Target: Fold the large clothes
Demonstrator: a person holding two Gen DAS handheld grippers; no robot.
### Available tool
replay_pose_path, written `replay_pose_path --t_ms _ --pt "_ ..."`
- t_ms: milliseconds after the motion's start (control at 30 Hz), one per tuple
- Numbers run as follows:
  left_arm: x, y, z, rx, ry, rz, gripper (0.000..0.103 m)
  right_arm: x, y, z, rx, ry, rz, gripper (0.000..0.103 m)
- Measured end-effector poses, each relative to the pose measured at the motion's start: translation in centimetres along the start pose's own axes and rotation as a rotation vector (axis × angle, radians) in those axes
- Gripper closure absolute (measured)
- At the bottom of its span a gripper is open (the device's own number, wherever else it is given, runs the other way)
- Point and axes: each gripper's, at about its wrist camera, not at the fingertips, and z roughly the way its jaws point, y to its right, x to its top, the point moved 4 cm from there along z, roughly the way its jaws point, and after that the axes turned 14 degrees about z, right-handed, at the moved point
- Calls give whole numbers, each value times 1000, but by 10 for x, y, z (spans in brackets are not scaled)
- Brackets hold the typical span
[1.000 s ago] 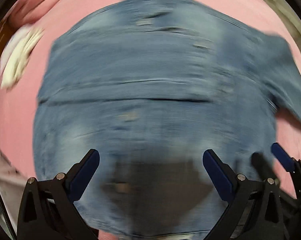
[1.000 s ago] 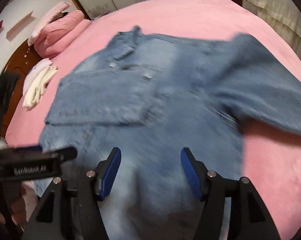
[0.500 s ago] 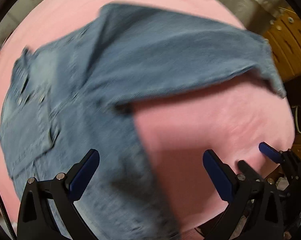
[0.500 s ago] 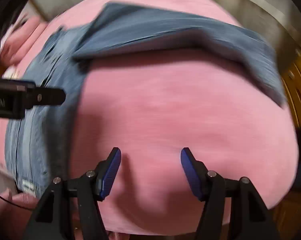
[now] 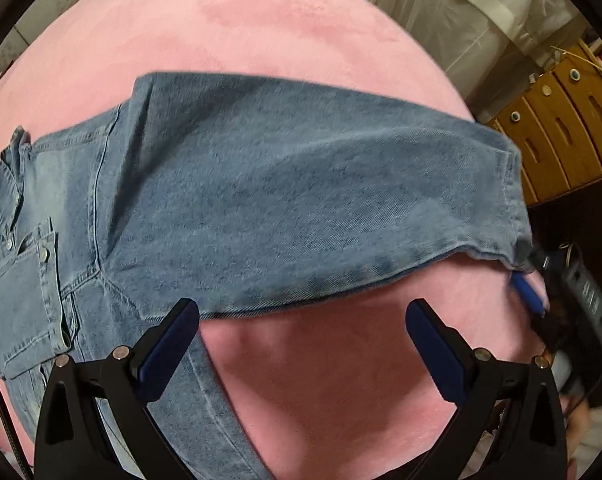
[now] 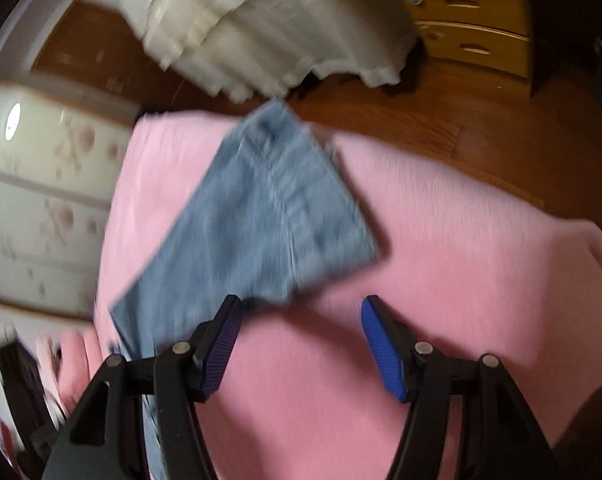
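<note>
Denim jacket (image 5: 261, 200) flat on pink bed (image 5: 341, 380), one sleeve (image 6: 261, 220) stretched out sideways. My left gripper (image 5: 301, 344) and right gripper (image 6: 301, 344) both wide, empty. Looks like sleeve-fold step; next I pinch the cuff, carry it across the body

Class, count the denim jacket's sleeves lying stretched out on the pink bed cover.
1: the sleeve runs from the jacket at left across the pink bed cover to its cuff near the right edge. The other sleeve may be hidden.
</note>
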Motion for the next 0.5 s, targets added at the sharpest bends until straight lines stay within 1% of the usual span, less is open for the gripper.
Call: replay_pose_path --t_ms 100,133,167,200,233,300,400,500 --pt "-8 -13 2 0 -22 -28 1 7 -8 6 -23 66 14 41" --pt "-10 -16 2 -1 -24 -38 1 12 -10 7 -38 84 9 44" --pt "-12 -21 1 1 -24 -52 1 13 -14 10 -69 102 1 59" --pt "-15 -27 -1 6 -24 -62 1 14 -15 10 -102 124 -9 81" --pt "-19 -31 -1 16 -28 -73 1 14 -18 10 -136 150 -19 87" --pt "-25 -43 -2 33 -38 -106 1 12 -23 7 -146 193 -27 89" --pt "-36 -65 -3 37 -45 -163 1 9 -36 -11 -140 295 -40 91" --pt "-48 -89 -5 42 -49 -218 1 -3 -63 -30 -112 390 -108 92"
